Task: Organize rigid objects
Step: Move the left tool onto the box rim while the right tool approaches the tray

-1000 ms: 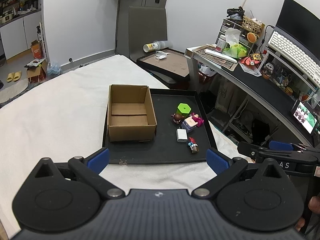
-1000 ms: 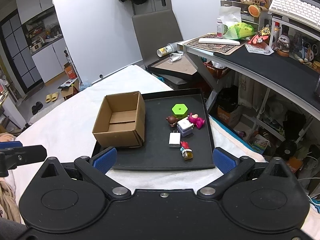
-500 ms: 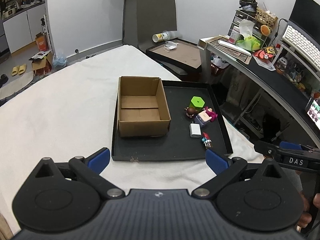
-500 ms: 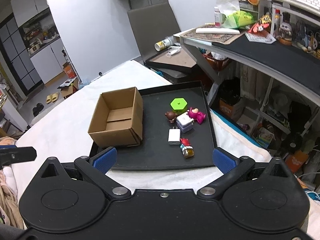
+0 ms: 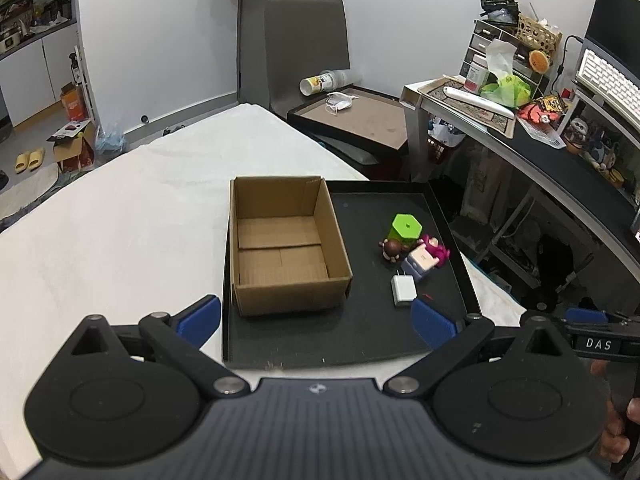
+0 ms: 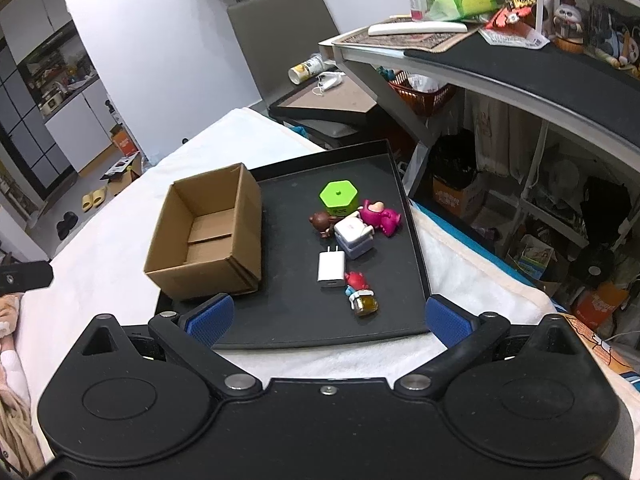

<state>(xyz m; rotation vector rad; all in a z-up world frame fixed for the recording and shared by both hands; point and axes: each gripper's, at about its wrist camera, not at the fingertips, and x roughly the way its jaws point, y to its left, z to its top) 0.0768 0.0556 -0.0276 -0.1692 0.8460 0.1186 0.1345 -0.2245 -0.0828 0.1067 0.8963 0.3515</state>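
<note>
A black tray [image 5: 372, 332] [image 6: 296, 328] lies on the white bed. On its left stands an empty open cardboard box [image 5: 284, 244] [image 6: 208, 236]. To the right lie a green hexagonal block [image 5: 406, 227] [image 6: 338, 198], a brown bear figure [image 6: 322, 222], a pink figure [image 6: 380, 216], a white cube toy [image 6: 354, 238], a white charger plug [image 5: 403, 289] [image 6: 331, 269] and a small red-capped figure [image 6: 360, 294]. My left gripper [image 5: 316, 322] hangs open over the tray's near edge, holding nothing. My right gripper [image 6: 328, 318] is open too, just short of the red-capped figure.
A cluttered desk [image 5: 532, 136] [image 6: 500, 60] with a keyboard [image 5: 608, 80] runs along the right. A grey chair [image 5: 306, 40] and a second tray [image 5: 356, 112] with a cup stand beyond the bed. White bedding [image 5: 120, 220] spreads to the left.
Both grippers have moved forward toward the tray, so the box and toys look larger. Both stay open. Nothing on the tray has moved.
</note>
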